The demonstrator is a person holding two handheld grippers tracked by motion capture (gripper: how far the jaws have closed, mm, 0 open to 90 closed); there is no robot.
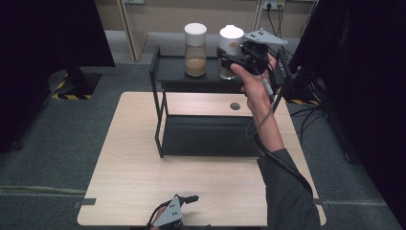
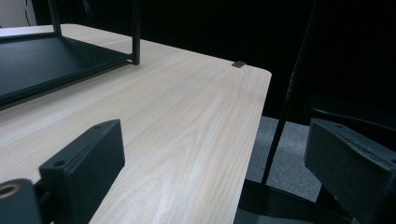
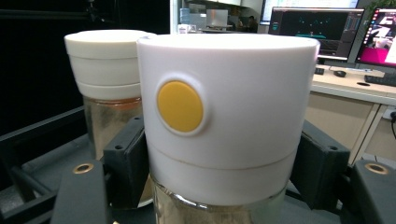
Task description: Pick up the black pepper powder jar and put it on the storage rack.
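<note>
Two jars with white lids stand on the top shelf of a black rack (image 1: 167, 72). My right gripper (image 1: 229, 61) is shut on the right jar (image 1: 231, 36), a black jaw on each side of the glass just under the lid. In the right gripper view this jar (image 3: 224, 116) is close up, with a round yellow button on its lid. The other jar (image 1: 195, 50), holding brown powder, stands just to its left (image 3: 105, 70). My left gripper (image 1: 193, 198) rests at the table's near edge, open, with nothing between its jaws (image 2: 210, 158).
The rack's lower shelf (image 1: 210, 136) lies on the light wooden table (image 1: 134, 167). A round grommet (image 1: 235, 106) sits in the table under the top shelf. Dark screens stand left and right. A desk with monitors (image 3: 317, 28) is behind the jars.
</note>
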